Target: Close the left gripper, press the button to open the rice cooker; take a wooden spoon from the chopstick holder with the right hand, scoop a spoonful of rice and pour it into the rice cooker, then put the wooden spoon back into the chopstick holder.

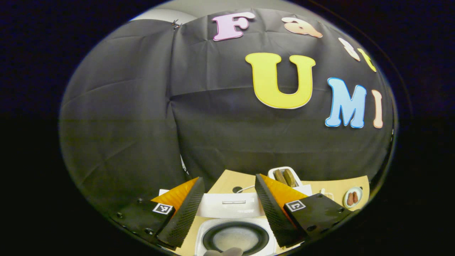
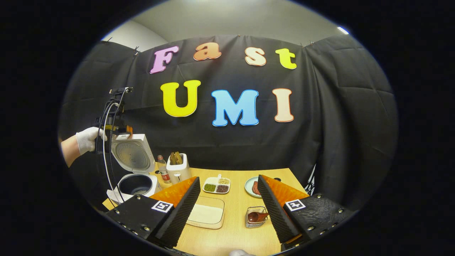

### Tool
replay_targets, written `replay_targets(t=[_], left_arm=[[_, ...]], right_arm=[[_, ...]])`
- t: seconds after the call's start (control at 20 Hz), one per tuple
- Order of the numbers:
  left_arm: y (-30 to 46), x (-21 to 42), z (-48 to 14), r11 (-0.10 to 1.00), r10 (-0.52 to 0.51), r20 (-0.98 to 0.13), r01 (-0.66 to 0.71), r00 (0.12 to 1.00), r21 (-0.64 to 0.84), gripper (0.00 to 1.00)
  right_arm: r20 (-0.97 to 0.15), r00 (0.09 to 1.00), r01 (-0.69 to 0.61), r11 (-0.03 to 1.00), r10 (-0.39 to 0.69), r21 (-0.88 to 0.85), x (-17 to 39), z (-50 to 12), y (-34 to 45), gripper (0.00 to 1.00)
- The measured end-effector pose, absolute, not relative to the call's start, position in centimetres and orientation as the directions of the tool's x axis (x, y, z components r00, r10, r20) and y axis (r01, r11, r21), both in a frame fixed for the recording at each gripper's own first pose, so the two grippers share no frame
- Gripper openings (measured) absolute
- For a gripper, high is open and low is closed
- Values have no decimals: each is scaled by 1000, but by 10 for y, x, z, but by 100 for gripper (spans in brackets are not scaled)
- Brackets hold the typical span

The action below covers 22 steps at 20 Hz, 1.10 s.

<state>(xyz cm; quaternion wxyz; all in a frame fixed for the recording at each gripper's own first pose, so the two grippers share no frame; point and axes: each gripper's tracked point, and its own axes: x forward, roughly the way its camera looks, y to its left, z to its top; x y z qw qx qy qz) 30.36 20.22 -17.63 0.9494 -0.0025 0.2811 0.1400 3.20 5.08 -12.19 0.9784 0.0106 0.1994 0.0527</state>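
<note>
Right gripper [image 2: 227, 209]: fingers spread wide with nothing between them, hovering above the table and aimed down at the wire holder; I judge it is lined up for the pick.
Wooden spoon [image 2: 256, 216]: lies in the chopstick holder [image 2: 256, 217], a small wire basket just inside the right finger, bowl end showing; untouched.
Rice tray [image 2: 207, 214]: a shallow clear tray of white rice just left of the chopstick holder, between the two fingers, so the scoop is a short reach from the pick.
Grain dish [image 2: 217, 185]: a divided dish beyond the rice tray, farther from the holder; not part of the job.
Plate [image 2: 253, 186]: behind the chopstick holder, with dark food on it.
Rice cooker [image 2: 135, 167]: well to the left of the chopstick holder at the table's far left corner, lid up, dark inner pot exposed; the opening step looks done.
Left gripper [image 1: 227, 208]: fingers apart and empty, held above the cooker; the pot [image 1: 236, 237] sits between them, the raised lid [image 1: 231, 205] beyond.
Gloved hand [image 2: 89, 139]: holds the left gripper high beside the lid, clear of the pouring path.
Toaster [image 2: 178, 165]: just right of the cooker, well left of the holder.
</note>
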Motion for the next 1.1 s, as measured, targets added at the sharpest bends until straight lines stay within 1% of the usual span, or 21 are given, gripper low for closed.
replay_targets(t=[0.05,0.1,0.15,0.4,0.45,0.5,0.55,0.65,0.7,0.8,0.85,0.95,1.05,1.1], left_arm=[[200,294,-176,962,261,-539,-263,801,75,100],[199,285,-175,962,259,-540,-262,801,73,96],[196,277,-181,962,257,-549,-264,795,69,99],[179,227,-191,969,224,-589,-241,776,52,99],[177,215,-200,970,215,-612,-237,761,45,99],[174,204,-208,972,199,-637,-230,745,35,99],[172,191,-219,973,188,-661,-230,726,25,99],[166,170,-241,973,177,-690,-230,702,15,100],[162,157,-253,973,173,-710,-230,683,15,98],[157,134,-282,974,157,-753,-225,639,13,98],[155,126,-298,975,148,-775,-223,614,10,95],[151,110,-322,976,134,-813,-217,566,10,96],[144,105,-342,976,123,-840,-219,528,6,100],[142,101,-348,977,118,-850,-212,514,7,100]], right_arm=[[-391,914,-102,994,112,46,32,-123,52,99],[-390,913,-108,993,121,55,32,-122,53,99],[-390,912,-109,992,124,58,31,-122,54,99],[-404,902,-134,988,152,73,25,-129,58,99],[-412,897,-139,987,159,77,24,-133,59,99],[-417,894,-144,986,166,84,22,-136,61,96],[-418,892,-147,985,173,92,20,-136,62,99],[-425,887,-157,983,181,91,17,-141,64,99],[-429,884,-160,983,183,90,16,-142,63,99],[-440,877,-166,981,194,102,12,-147,64,99],[-444,874,-168,981,196,102,10,-148,64,99],[-454,868,-172,980,201,105,8,-154,64,99],[-467,859,-174,978,208,116,5,-160,64,99],[-473,856,-174,977,210,120,5,-161,65,99]])
